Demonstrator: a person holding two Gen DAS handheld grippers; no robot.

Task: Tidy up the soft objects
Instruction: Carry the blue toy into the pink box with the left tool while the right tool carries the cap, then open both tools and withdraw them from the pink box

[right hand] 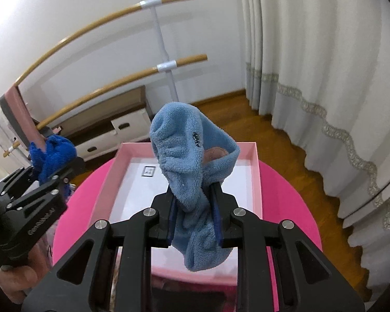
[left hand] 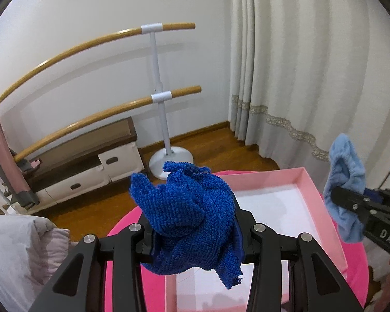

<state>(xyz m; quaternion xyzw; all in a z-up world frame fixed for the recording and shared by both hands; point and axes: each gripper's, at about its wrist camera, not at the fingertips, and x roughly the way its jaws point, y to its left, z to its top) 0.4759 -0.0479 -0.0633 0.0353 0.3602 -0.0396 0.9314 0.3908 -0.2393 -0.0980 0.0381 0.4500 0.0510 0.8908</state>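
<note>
Between the two fingers of my left gripper (left hand: 193,236) sits a dark blue cloth (left hand: 192,215), and the jaws are clamped on it from both sides. Most of the cloth stands up in a crumpled heap above the fingertips, and one loose corner hangs down on the near right side. Under it I see the pink box (left hand: 322,208), which is open with a white bottom, and the box stands on the round pink table (left hand: 122,228). The cloth is held above the left part of the box and does not touch it. My right gripper (right hand: 195,218) is closed on a light blue cloth (right hand: 192,161). This cloth passes between the fingers, rises in a folded loop on the far side and hangs down in a thick end on the near side, over the near part of the box. In the left wrist view the same light blue cloth shows at the right edge, just beside the right wall of the box. In the right wrist view the dark blue cloth is at the left, outside the left wall of the box. Far behind stand a rack with two wooden bars (left hand: 158,88), a low cabinet (left hand: 91,161) against the wall, and a white curtain (left hand: 312,65) on the right.
</note>
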